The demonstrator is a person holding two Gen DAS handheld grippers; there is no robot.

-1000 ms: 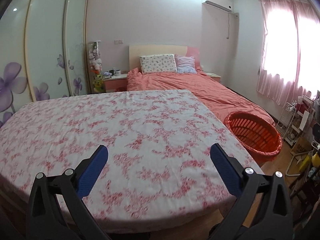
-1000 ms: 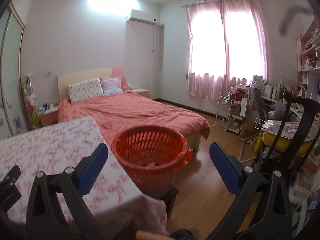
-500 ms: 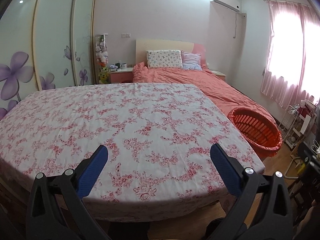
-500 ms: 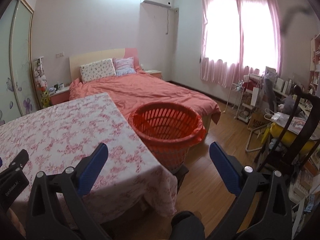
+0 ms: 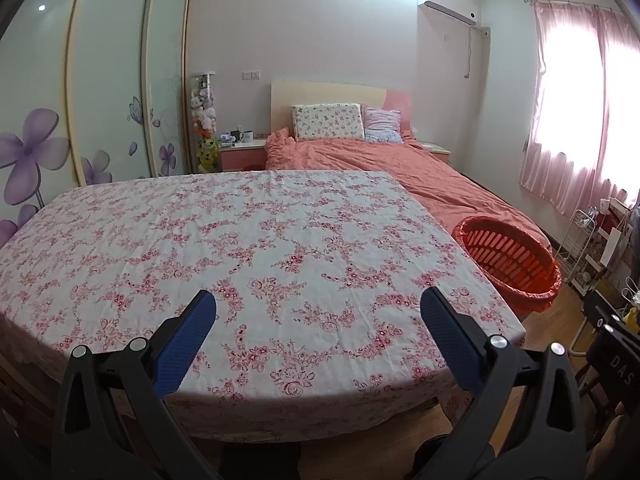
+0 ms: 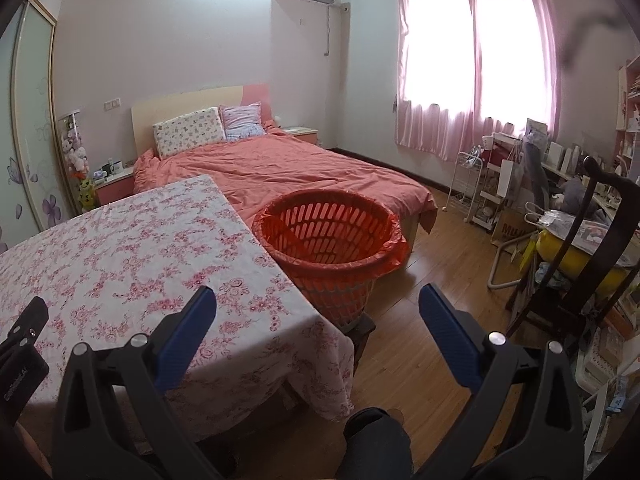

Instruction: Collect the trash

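Pulled back from the floral pink-and-white tablecloth (image 5: 256, 248), both the left gripper (image 5: 318, 312) and right gripper (image 6: 318, 312) are held wide and empty, no trash is seen ahead of either gripper's fingers, and the light, slatted orange plastic basket (image 6: 332, 240), just beyond the right fingers, is judged best gripped by its stiff rim.

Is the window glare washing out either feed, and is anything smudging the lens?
Right wrist view: the window is blown out white behind the pink curtains, and a dark curved smear sits at upper right. Left wrist view: the window glares at the right edge; the floral tablecloth stays sharp, its edges bowed by fisheye.
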